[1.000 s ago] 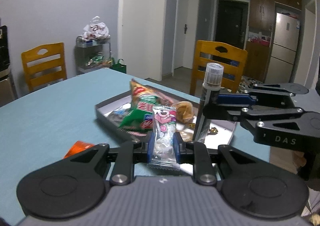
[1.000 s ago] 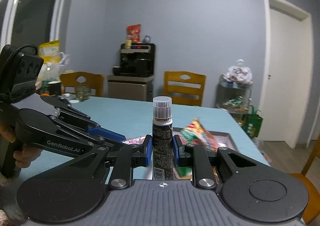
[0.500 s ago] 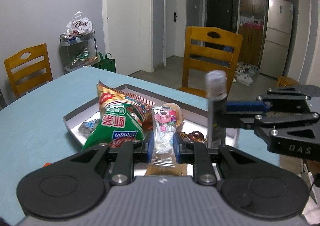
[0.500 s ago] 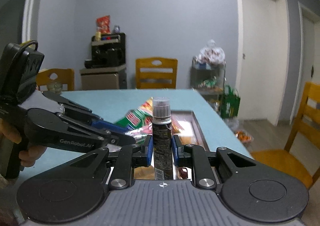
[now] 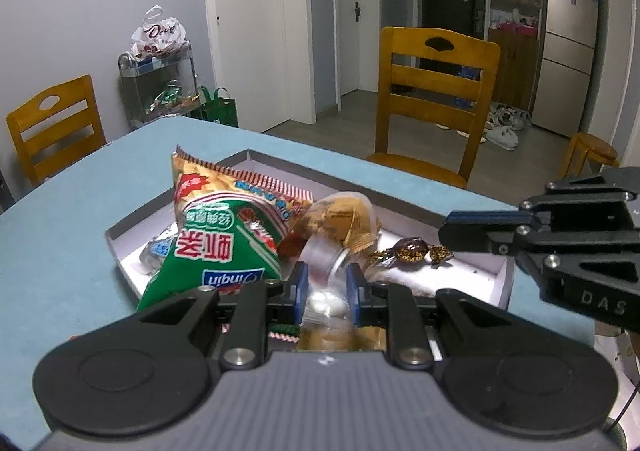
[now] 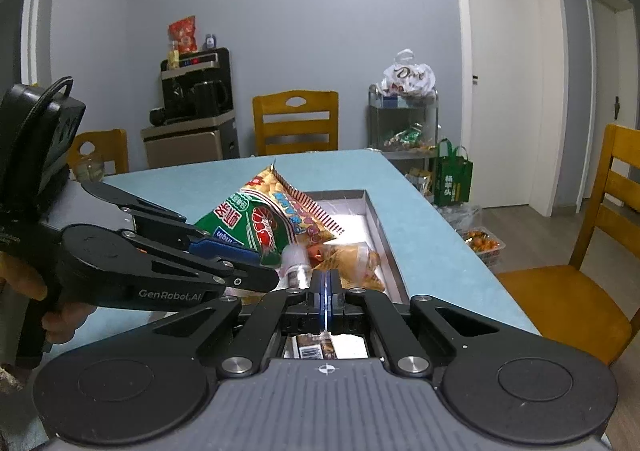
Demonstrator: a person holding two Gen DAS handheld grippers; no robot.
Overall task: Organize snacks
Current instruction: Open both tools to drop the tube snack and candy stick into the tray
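Snacks (image 5: 224,247) fill both views — wrapped brown candy (image 5: 412,253) shows only leftward

Grey shallow tray (image 5: 404,207) on table w/ snacks inside: big green-red chip bag (image 5: 216,235) propped up at left, clear-wrapped bun (image 5: 344,215) beside it, brown foil candy (image 5: 412,253) lying flat to the right. Small clear packet (image 5: 326,303), white bits inside, low at tray's near edge; a capped tube, prob. (image 6: 294,265), lies tipped over by the bag.
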